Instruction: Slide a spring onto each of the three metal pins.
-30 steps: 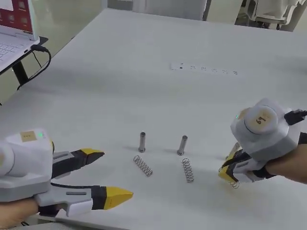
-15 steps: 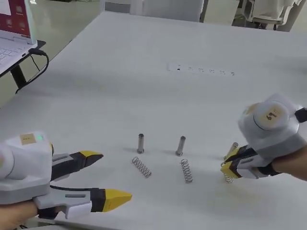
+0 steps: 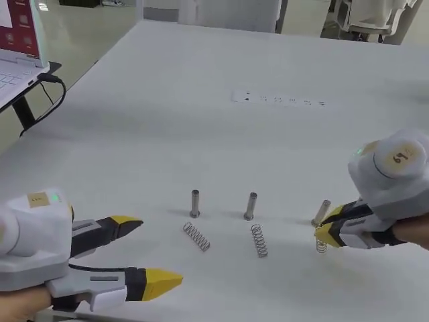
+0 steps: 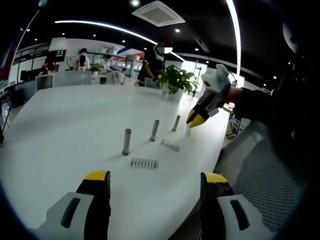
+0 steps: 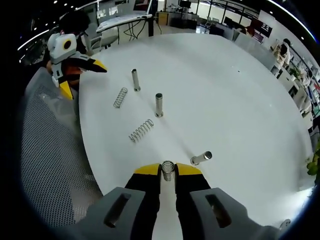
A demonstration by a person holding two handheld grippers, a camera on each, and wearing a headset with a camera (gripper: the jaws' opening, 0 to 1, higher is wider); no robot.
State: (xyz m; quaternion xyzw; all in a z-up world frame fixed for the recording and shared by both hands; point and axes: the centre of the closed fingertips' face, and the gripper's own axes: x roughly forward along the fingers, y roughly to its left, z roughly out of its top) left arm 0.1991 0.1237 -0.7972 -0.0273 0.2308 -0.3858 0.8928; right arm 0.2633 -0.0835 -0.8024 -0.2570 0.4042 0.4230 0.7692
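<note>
**Right gripper pinches a spring beside the right-hand pin**

In the head view we see the right gripper (image 3: 330, 233) at the right edge of the frame, a little below centre. Its yellow-tipped jaws are closed on the held spring (image 3: 321, 246), which hangs from the tips towards the white table (image 3: 201, 134). The right-hand pin (image 3: 322, 212) stands just above those tips in the frame. We cannot tell whether spring and pin touch. In the right gripper view the held spring sits end-on between the two jaws at bottom centre, with the right-hand pin just to its right.

The middle pin (image 3: 251, 206) and the left-hand pin (image 3: 194, 203) stand upright and bare near the centre of the head view. A spring lies flat just below each: the right loose spring (image 3: 259, 240) and the left loose spring (image 3: 196, 236). The left gripper (image 3: 146, 249) fills the lower left corner, jaws spread wide with nothing between them, well apart from the pins.

Against the frame from a second ago, the right gripper has shifted right and slightly up relative to the pins. The right-hand pin was hidden behind it then and now shows. The loose springs and the other two pins lie as they did. The left gripper keeps the same corner and the same wide spread.
</note>
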